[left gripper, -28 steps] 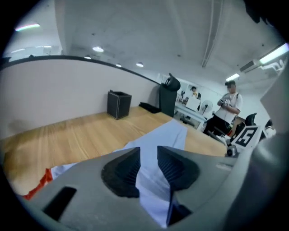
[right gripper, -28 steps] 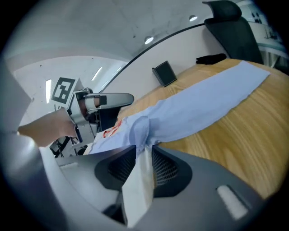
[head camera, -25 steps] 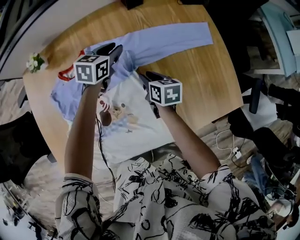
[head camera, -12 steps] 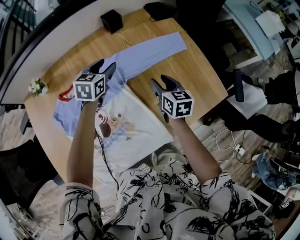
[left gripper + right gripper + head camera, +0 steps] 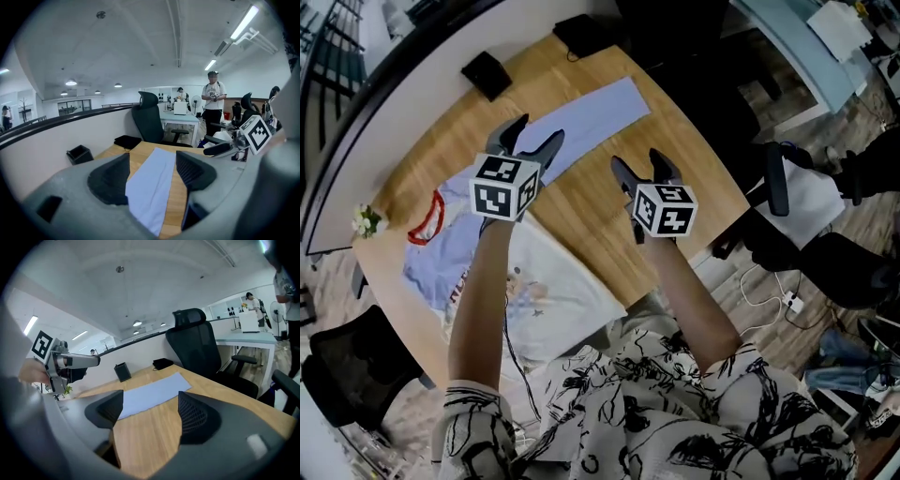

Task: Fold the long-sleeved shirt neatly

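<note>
Wooden counter [image 5: 698,178] bears the long-sleeved shirt [image 5: 562,300] flat, with its white body at seven o'clock, nearest the person. Above it both claws are released and empty, jaws just opened wider: left claw [image 5: 534,139] at eleven o'clock, right claw [image 5: 639,169] at one. Beyond, the blue sleeve [image 5: 600,108] lies outstretched toward twelve.

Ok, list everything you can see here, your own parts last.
shirt: one, white with light blue sleeves, spread on table
table: one, wooden, under shirt
box: one, black, table's far edge
pouch: one, black, far edge, beside box
flowers: one small bunch, white, table's left corner
office chair: one, black, beyond table
left gripper: one, grey, above the sleeve, empty, jaws just been opening
right gripper: one, grey, above bare wood, empty, jaws just been opening
</note>
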The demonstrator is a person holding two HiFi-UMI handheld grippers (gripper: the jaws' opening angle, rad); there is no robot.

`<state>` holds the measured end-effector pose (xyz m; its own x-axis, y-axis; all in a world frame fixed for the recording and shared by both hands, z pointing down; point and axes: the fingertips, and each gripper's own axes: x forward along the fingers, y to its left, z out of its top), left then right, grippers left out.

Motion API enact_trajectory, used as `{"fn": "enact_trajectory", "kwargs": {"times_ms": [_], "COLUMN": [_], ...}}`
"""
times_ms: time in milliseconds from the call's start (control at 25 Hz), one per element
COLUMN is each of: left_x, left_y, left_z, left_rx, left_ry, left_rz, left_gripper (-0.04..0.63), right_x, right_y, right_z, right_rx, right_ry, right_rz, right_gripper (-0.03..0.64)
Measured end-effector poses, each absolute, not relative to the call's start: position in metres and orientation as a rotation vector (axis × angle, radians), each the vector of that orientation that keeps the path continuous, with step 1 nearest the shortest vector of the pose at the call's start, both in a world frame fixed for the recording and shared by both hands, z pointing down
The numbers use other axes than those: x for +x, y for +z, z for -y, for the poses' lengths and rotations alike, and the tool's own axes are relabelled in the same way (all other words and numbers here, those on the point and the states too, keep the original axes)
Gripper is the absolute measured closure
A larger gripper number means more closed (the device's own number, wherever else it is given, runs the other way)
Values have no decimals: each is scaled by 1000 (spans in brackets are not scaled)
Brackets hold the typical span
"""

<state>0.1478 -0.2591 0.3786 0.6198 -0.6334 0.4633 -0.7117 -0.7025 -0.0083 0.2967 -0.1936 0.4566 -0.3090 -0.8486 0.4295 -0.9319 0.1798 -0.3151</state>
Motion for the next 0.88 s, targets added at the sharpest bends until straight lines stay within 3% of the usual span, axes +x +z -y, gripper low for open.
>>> {"fn": "enact_trajectory", "kwargs": {"times_ms": [120, 440, 880], "left_x": [188, 269, 351], "left_y": [396, 445, 524], "left_z": [287, 363, 424], "left_rx": [2649, 2620, 2524], "left_ry": [694, 854, 1086], "left_rz": [1059, 925, 668], "left_gripper": [256, 245, 267], "right_x": [325, 362, 367], "right_y": [467, 514, 548], "right_z": [226, 287, 337], "right_rx": [1715, 1651, 1594], "right_ry": [858, 1110, 1437], "right_rz": [2300, 2283, 2197], "right_gripper": [236, 238, 325]}}
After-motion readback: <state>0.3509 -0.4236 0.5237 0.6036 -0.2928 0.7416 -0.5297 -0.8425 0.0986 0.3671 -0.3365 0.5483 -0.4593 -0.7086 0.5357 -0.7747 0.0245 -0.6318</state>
